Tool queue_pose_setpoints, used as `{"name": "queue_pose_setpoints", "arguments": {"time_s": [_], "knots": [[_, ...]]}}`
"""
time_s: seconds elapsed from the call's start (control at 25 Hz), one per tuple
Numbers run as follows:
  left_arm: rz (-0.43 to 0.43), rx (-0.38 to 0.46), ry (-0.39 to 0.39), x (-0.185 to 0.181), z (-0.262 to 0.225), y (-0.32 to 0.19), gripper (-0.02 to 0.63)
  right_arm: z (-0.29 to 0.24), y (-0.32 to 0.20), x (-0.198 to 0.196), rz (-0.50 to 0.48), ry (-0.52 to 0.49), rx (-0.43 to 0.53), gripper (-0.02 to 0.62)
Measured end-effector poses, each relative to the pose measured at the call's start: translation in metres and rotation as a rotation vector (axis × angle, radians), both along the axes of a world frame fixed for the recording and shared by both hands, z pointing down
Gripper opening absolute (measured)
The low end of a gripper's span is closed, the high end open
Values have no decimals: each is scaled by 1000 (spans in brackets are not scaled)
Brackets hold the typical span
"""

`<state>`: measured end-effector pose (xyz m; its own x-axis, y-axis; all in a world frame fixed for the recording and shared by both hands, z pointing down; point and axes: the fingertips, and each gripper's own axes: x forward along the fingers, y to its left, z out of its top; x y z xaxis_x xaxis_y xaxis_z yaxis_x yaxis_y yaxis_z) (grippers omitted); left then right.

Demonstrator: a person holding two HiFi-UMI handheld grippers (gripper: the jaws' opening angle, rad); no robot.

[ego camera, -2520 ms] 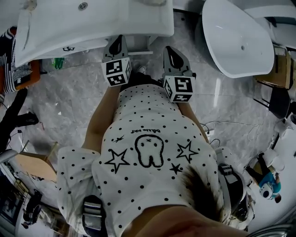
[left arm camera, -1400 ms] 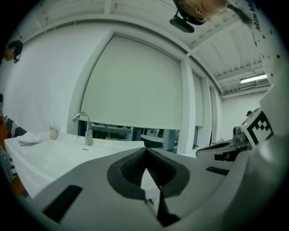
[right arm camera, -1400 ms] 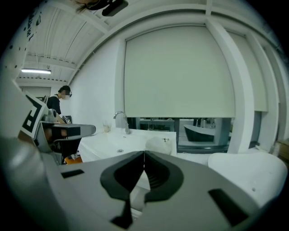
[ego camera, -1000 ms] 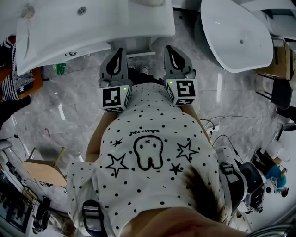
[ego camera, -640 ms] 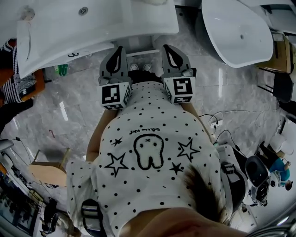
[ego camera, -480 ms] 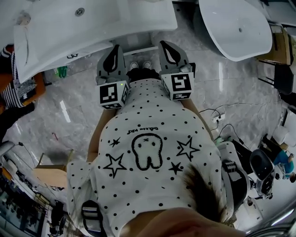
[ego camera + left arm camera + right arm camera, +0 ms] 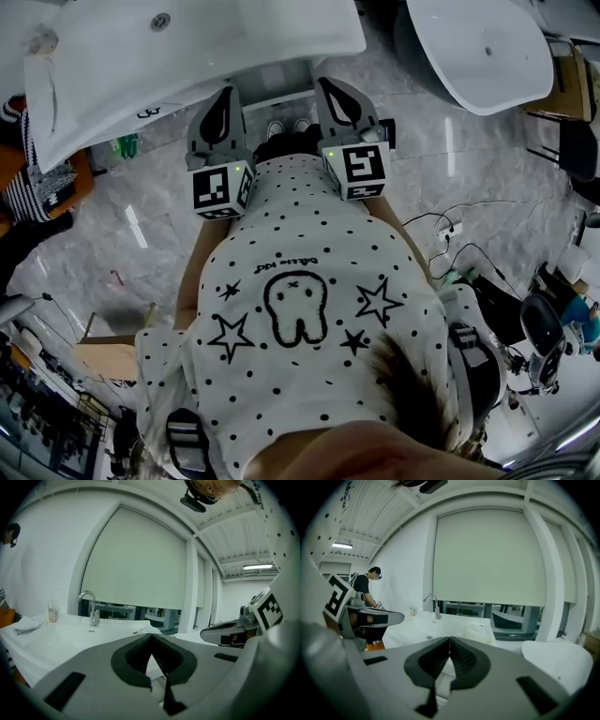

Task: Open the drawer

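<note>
From the head view, the left gripper (image 7: 227, 94) and the right gripper (image 7: 328, 86) are smooth grey plastic shells, each with a black-and-white marker cube at its rear. They point to 12 o'clock, side by side and apart. Both tips lie just beside the rounded front rim of a glossy white washbasin (image 7: 187, 47). Between them, under that rim, a pale flat strip looks like the drawer (image 7: 274, 82); its handle and seams cannot be made out. A dotted shirt (image 7: 300, 281) fills the lower frame. Shiny grey veined marble floor (image 7: 141, 216) lies open at 9 o'clock, and a white oval tub (image 7: 478, 47) stands at 2 o'clock, well apart from the basin. In the left gripper view the ribbed black pads (image 7: 140, 656) meet at their tips with nothing between them. A curved chrome faucet (image 7: 91, 607) rises at 10 o'clock beneath a flat matte roller blind (image 7: 140, 564). In the right gripper view the jaws are likewise together and empty. The basin's smooth top spreads ahead of them, and another person (image 7: 370, 585) stands at 9 o'clock.
</note>
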<state>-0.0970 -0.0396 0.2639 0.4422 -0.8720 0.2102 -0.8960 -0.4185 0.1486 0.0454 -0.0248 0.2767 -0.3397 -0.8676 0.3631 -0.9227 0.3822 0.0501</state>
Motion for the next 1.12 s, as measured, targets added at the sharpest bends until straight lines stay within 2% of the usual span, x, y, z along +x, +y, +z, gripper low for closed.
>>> {"name": "queue_pose_setpoints", "arguments": {"time_s": [0.52,1.12], "knots": [[-24,6,8,-11,-1,-2,3,-3,0,-8,-9,22,22,14],[5,17,0,-4,-2,-3,3,-5,-2,-5,1,28,36,14]]}}
